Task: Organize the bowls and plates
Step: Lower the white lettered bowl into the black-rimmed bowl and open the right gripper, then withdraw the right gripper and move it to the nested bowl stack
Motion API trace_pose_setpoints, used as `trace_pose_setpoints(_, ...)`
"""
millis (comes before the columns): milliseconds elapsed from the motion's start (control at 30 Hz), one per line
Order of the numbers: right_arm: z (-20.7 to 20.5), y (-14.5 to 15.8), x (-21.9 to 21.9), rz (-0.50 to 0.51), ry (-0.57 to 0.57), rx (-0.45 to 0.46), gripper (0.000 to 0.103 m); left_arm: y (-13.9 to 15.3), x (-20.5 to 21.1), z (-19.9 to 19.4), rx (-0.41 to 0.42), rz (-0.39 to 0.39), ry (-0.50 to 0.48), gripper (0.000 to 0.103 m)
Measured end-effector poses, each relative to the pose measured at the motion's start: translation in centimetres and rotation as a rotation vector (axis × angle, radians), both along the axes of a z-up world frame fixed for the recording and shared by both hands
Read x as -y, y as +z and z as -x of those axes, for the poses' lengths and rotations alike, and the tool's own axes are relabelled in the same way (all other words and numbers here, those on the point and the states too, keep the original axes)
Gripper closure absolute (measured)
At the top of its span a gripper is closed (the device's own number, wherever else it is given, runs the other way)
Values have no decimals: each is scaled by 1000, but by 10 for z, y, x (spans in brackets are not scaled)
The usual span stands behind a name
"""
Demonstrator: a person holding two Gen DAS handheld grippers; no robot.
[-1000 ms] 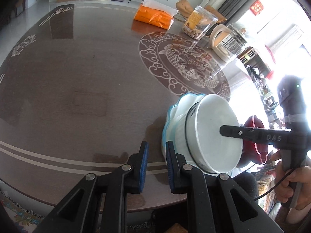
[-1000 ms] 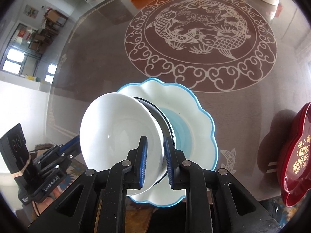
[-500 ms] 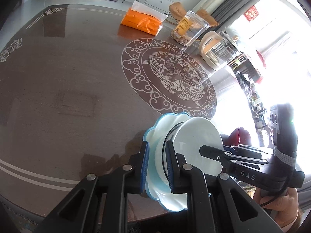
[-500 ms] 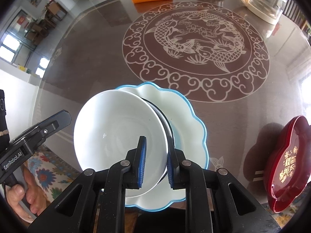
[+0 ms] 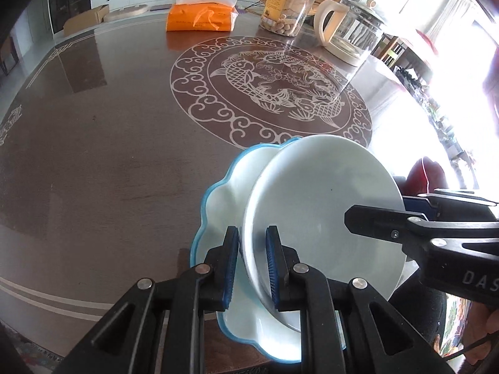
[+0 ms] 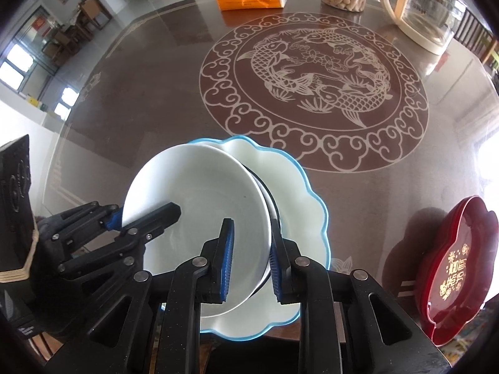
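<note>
The white bowl point(image 6: 199, 205) and the blue-rimmed scalloped plate point(image 6: 305, 215) under it look like smooth, glossy glazed ceramic, and the dark red tray point(image 6: 452, 265) has a shiny lacquer-like finish with gold lettering. The brown surface point(image 5: 103, 143) is polished to a mirror-like sheen that reflects the room, with a pale fish pattern set into it. Each claw, the left claw point(image 5: 251, 265) and the right claw point(image 6: 249, 261), is matt black plastic with ribbed blue pads point(image 6: 227, 258) and bright metal rivets; the orange tissue pack point(image 5: 201, 18) is crinkly glossy plastic film.
</note>
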State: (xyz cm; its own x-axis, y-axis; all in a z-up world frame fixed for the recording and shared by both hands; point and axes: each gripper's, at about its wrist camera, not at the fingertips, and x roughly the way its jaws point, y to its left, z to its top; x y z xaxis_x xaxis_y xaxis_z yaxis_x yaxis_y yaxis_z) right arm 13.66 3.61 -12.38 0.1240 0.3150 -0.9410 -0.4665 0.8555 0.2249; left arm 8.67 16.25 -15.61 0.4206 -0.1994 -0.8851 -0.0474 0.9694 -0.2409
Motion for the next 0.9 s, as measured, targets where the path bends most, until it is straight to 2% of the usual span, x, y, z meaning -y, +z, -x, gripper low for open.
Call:
trace_pose_setpoints(67, 2, 1, -3, -3, 19, -1, 67, 0, 7, -1, 10, -34, -11, 85)
trace_pose_setpoints(100, 3, 2, -5, -5, 26, -5, 59, 0, 10, -1, 12, -46, -16, 85)
trace_pose_setpoints(133, 3, 2, -6, -27, 25, -24, 46, 1, 11, -2, 14, -53, -17, 84)
trace_pose_setpoints(200, -2, 1, -1, -99, -16, -86, 34, 1, 11, -4, 14, -56, -18, 84)
trace_pose_setpoints(333, -19, -2, 24, -254, -144, -237, 34, -1, 12, -6, 12, -72, -30, 84)
trace_pose_setpoints(400, -23, -3, 32, -301, -177, -285, 34, -5, 15, -8, -8, -84, -40, 84)
trace_pose_setpoints(533, -25, 2, 35, -255, -170, -254, 32, -12, 16, -6, -24, -78, -46, 84)
trace_pose_setpoints(667, -25, -3, 35, -264, -163, -277, 32, -12, 15, -7, -28, -65, -46, 84)
trace_pose_setpoints(767, -23, 4, 41, -251, -170, -211, 32, -4, 7, -5, -5, -15, -35, 84)
trace_pose_setpoints(900, -2, 44, 55, -186, -152, 45, 32, 32, -16, 8, 125, 76, 7, 84)
